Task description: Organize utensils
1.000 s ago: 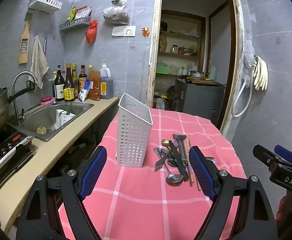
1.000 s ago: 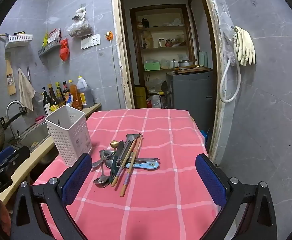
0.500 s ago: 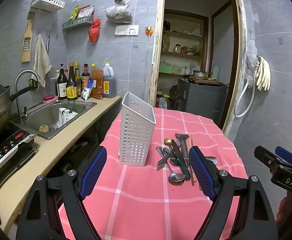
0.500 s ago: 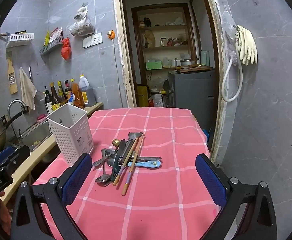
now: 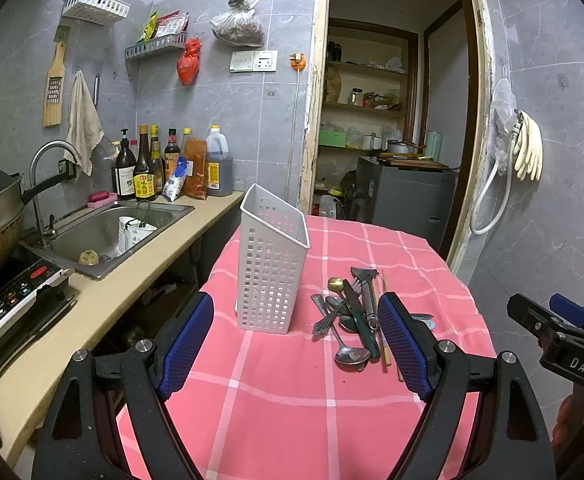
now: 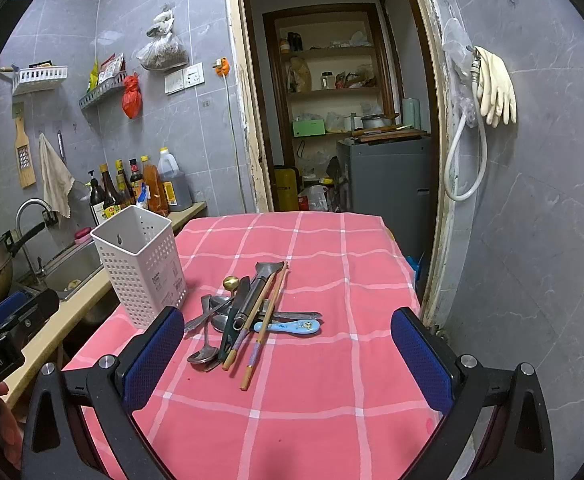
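On the table point(image 5: 292, 392) with its pink checked cloth, a white perforated utensil holder point(image 5: 269, 268) stands upright, and just beside it on the right lies a heap of utensils point(image 6: 247, 312): spoons, a knife, chopsticks, a blue ceramic spoon point(image 6: 292, 326). The left gripper point(image 5: 292, 350) and the right gripper point(image 6: 287, 356) hover above the near edge, jaws wide and empty.

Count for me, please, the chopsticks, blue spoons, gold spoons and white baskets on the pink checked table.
chopsticks: 2
blue spoon: 1
gold spoon: 1
white basket: 1
Total: 5
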The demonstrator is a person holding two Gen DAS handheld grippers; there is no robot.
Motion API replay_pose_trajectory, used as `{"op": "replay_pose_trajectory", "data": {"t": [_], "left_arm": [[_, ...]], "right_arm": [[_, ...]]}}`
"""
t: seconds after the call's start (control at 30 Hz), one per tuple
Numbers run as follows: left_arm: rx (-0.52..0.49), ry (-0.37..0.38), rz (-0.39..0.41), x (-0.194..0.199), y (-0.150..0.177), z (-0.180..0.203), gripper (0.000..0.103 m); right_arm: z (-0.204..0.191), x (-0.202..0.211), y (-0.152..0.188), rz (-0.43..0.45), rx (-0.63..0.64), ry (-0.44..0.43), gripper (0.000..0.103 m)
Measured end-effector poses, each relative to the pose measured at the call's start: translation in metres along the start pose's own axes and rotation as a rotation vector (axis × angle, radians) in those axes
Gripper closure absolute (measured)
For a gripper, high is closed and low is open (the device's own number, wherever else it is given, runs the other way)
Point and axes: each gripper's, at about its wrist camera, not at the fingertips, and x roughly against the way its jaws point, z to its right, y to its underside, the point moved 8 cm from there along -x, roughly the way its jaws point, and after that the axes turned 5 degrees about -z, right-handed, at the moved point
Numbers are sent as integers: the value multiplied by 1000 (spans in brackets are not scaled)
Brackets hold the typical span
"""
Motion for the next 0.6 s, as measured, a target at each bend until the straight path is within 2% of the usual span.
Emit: {"op": "replay_pose_trajectory", "data": {"t": [0.6], "left_arm": [[-4,-7,-2,-1,-1,0,23]], "right_arm": [[5,-5,1,-6,-4,-4,0]]}}
